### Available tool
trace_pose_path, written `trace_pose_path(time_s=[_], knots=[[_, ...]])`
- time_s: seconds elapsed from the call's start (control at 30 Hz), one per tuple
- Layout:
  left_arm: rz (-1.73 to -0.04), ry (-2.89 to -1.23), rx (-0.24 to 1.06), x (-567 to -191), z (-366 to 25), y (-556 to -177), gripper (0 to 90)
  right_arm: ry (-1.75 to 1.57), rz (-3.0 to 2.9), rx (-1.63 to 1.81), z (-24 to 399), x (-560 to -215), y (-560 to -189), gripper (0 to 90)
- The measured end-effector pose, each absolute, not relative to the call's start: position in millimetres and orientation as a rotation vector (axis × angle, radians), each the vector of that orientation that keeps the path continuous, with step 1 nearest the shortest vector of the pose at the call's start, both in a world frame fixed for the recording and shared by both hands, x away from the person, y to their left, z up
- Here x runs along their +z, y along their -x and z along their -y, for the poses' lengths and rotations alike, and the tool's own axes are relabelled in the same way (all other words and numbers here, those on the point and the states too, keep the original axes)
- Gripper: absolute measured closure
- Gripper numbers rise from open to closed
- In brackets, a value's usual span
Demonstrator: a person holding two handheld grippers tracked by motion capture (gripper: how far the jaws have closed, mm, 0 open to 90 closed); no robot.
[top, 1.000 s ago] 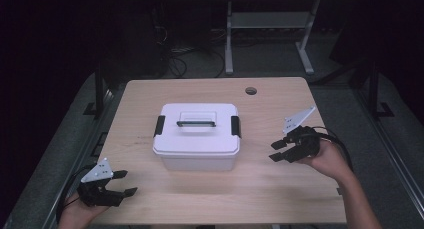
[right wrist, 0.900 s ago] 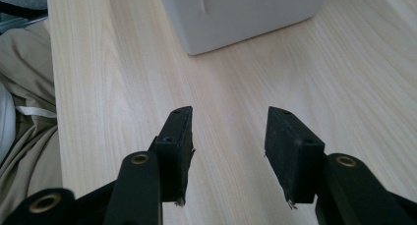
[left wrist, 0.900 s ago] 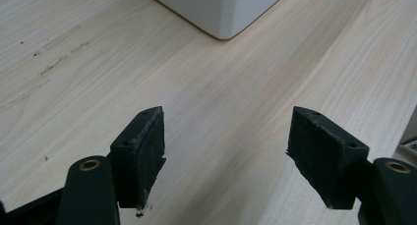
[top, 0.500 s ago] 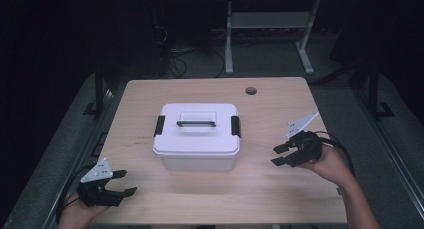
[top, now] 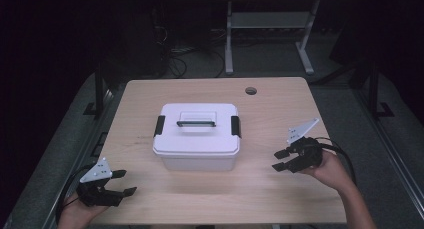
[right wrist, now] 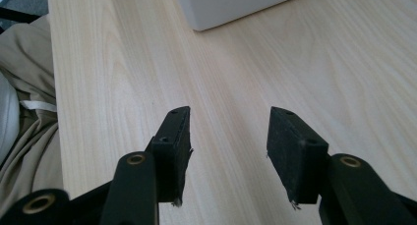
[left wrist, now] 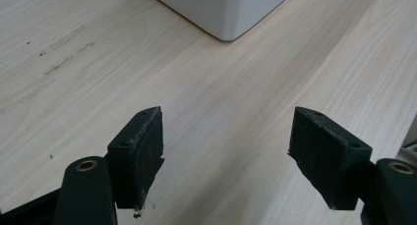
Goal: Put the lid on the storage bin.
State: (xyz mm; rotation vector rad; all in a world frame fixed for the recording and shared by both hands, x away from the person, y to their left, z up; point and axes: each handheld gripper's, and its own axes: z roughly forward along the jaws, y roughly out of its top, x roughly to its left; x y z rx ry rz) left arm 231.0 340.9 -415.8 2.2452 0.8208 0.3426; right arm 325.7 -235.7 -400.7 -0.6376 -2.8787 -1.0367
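Note:
A white plastic box (top: 196,136) with a lid, a top handle (top: 196,123) and a black latch on each side stands in the middle of the wooden table (top: 280,109). My left gripper (top: 127,182) rests at the table's front left corner, open, with nothing between its jaws, pointing toward the box. In the left gripper view the gripper (left wrist: 226,122) faces bare wood with a corner of the box (left wrist: 221,9) ahead. My right gripper (top: 275,160) hovers to the right of the box, open and apart from it. In the right gripper view the gripper (right wrist: 230,119) sees the box's corner (right wrist: 236,4) farther off.
A round cable hole (top: 251,90) sits near the table's far edge. Behind the table stand metal frame legs (top: 229,39) and cables on a dark floor. Beige cloth (right wrist: 24,102) lies past the table's edge in the right gripper view.
My right gripper has sunk a little toward the tabletop and drifted nearer the front edge. The left gripper and the box have stayed put.

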Motion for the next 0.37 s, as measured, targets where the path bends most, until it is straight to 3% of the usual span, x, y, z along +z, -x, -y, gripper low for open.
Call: trace_pose_path(time_s=[0.37], knots=[[-0.82,-2.245,0.341,-415.9,-341.0,-231.2,28.6,0.652,2.862,-1.049,242.0,-409.7,-318.6,49.7]])
